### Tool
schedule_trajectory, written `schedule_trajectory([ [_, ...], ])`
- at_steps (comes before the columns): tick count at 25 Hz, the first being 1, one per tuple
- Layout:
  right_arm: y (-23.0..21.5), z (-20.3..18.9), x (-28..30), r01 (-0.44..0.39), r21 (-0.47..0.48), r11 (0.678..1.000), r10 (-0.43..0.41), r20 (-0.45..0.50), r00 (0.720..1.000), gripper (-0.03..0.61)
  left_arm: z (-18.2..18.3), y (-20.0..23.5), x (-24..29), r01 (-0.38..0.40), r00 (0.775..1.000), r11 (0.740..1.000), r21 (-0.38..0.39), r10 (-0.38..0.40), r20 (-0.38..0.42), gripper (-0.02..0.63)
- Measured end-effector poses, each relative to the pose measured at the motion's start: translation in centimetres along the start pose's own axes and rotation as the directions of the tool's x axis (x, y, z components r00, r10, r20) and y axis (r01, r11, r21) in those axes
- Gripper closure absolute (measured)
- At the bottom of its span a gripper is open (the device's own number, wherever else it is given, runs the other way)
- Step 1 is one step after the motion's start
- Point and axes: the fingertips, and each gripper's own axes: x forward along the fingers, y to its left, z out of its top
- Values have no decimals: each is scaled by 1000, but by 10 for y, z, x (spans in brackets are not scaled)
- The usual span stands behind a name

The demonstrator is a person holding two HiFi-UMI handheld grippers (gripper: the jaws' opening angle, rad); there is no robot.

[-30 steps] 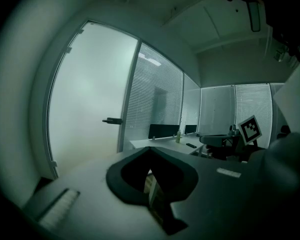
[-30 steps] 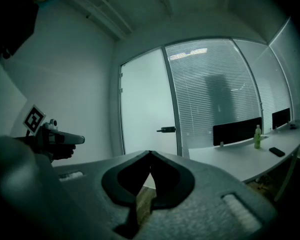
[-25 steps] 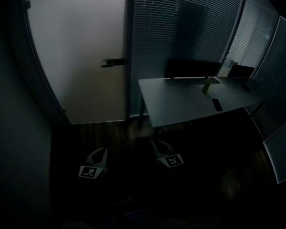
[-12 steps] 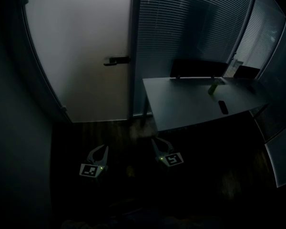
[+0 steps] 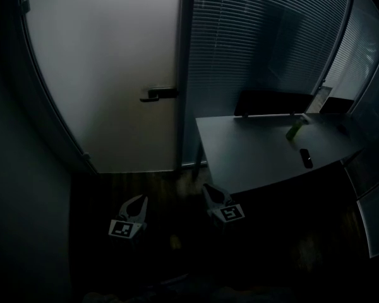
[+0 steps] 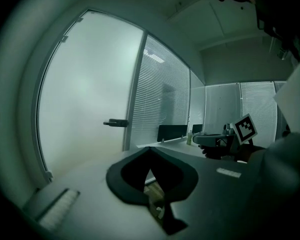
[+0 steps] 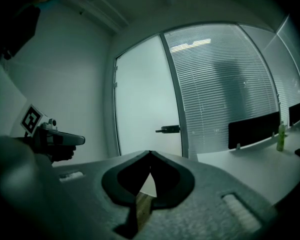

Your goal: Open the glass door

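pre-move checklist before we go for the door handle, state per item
1. Handle in view: ok, it shows in the head view and both gripper views.
2. Glass door state known: ok, it looks shut against its frame.
3. Grippers free: ok, left gripper and right gripper have their jaws together on nothing.
4. Jaws apart for the handle: not ok, both are shut.
5. Grippers near the handle: not ok, both hang low, well short of it. The desk stands close by the right one.
6. Door unlocked: cannot tell.
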Motion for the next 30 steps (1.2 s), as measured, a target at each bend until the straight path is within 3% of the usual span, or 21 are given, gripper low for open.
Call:
schedule_trajectory([
  [16,-66,22,118,-14,8,1000,14,-1,1000,577,29,68,117,-30,999,1000,5,30,-9,611],
  [30,-84,37,162,-8,21,1000,9,-22,1000,577,52,95,159,-12,999,1000,22,13,-37,611],
])
